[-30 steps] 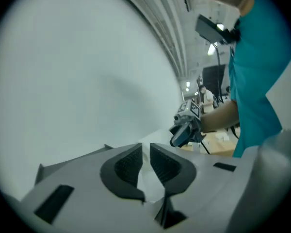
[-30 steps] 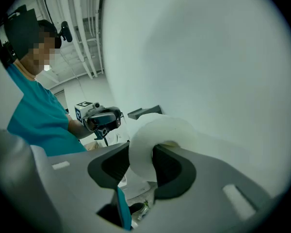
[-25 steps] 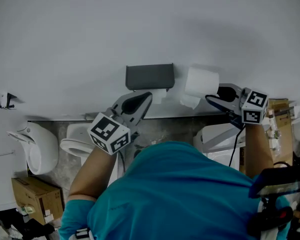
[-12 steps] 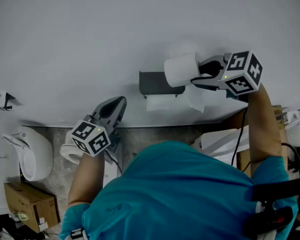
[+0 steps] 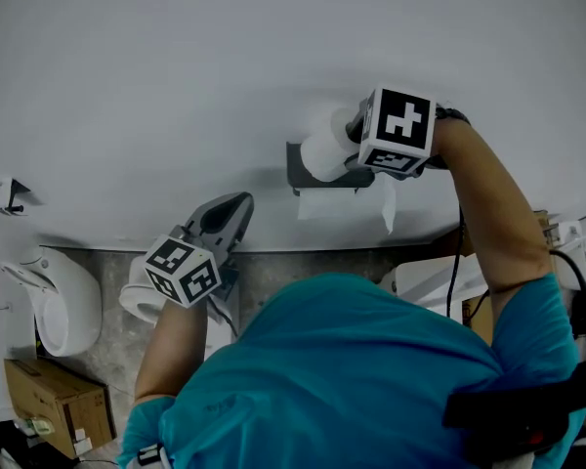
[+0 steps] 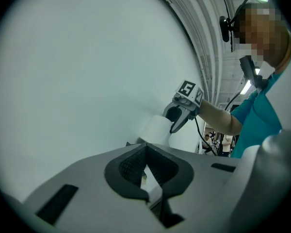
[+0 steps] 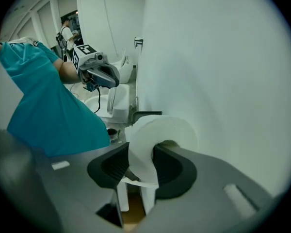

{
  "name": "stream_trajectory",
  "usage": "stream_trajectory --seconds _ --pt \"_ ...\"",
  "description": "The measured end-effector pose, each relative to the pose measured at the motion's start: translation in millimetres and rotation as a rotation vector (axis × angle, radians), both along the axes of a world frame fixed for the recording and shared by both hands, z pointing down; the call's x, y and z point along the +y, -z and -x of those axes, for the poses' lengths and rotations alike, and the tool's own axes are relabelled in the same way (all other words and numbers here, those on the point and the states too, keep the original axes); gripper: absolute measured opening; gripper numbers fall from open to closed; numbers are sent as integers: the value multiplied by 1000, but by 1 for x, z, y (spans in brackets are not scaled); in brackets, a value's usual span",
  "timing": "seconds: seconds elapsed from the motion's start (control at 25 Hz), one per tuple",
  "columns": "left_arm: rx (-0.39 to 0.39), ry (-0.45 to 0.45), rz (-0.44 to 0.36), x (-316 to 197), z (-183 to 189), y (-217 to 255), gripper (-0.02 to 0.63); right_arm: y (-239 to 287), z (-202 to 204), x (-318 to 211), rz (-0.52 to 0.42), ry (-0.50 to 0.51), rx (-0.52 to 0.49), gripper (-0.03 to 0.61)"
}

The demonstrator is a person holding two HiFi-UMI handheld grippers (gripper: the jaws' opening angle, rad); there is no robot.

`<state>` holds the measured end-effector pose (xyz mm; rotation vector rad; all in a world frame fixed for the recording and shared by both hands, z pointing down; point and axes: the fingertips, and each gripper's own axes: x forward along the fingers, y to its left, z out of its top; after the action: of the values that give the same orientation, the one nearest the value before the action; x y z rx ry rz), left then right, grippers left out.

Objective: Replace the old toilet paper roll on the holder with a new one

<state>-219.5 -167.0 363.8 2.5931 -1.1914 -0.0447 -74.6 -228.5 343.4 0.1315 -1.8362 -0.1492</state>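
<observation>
Against the white wall (image 5: 176, 76), just above the dark holder (image 5: 308, 174): one toilet paper roll (image 5: 322, 150), white, thickly wound, with a loose tail (image 5: 389, 203) hanging beside the holder.

Grip: the right gripper (image 7: 141, 152) was clamped on the roll's wound wall, one jaw through the core and the other on the outside, pointing steeply down.

Handling, as judged: light, soft and easily dented. The layers would give under pressure and could slip over one another. The core was probably the stiffest part, so a hold through it, as here, seemed the soundest. The tail looked likely to snag or unwind.

Second tool: the left gripper (image 5: 240, 203) had its jaws together with nothing between them. It was held low and to the left, apart from the holder.

Obstructions: the holder's cover sat directly under the roll and would probably block a straight drop from above. A paper sheet (image 5: 322, 204) hung below the cover. Whether an old roll remained beneath it could not be told.

Surroundings: white bathroom fixtures (image 5: 63, 301) below left, a cardboard box (image 5: 44, 389) in the lower corner, and a black cable (image 5: 456, 272) trailing from the right arm.
</observation>
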Motion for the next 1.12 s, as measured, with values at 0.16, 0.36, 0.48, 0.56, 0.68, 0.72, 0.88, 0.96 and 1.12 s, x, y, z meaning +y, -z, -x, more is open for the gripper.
stream_trajectory --seconds 0.16,0.36,0.48,0.56,0.68,0.72,0.88,0.96,1.12 --pt "2 -11 0 -1 -3 1 9 -6 22 4 -55 36 4 163" --pt "0 -28 8 -1 -11 1 9 -12 33 14 -83 52 -107 277" --pt "-4 -30 15 -4 -13 1 9 12 30 8 -127 13 -250 285" --pt "-3 -31 17 -5 -15 1 9 31 27 5 -152 -5 -343 285" --pt "2 -35 16 -7 -22 3 9 54 21 9 -168 -20 -479 285" --pt "5 -35 16 -8 -24 4 9 63 18 9 -178 -27 -533 285" --pt "28 -25 1 -11 -22 9 9 120 -10 13 -217 -92 -935 284" --pt "48 -8 -12 -12 -16 11 9 141 -40 14 -199 -162 -1180 240" --pt "91 43 -39 -16 -2 15 9 103 -106 0 -152 -400 -1423 102"
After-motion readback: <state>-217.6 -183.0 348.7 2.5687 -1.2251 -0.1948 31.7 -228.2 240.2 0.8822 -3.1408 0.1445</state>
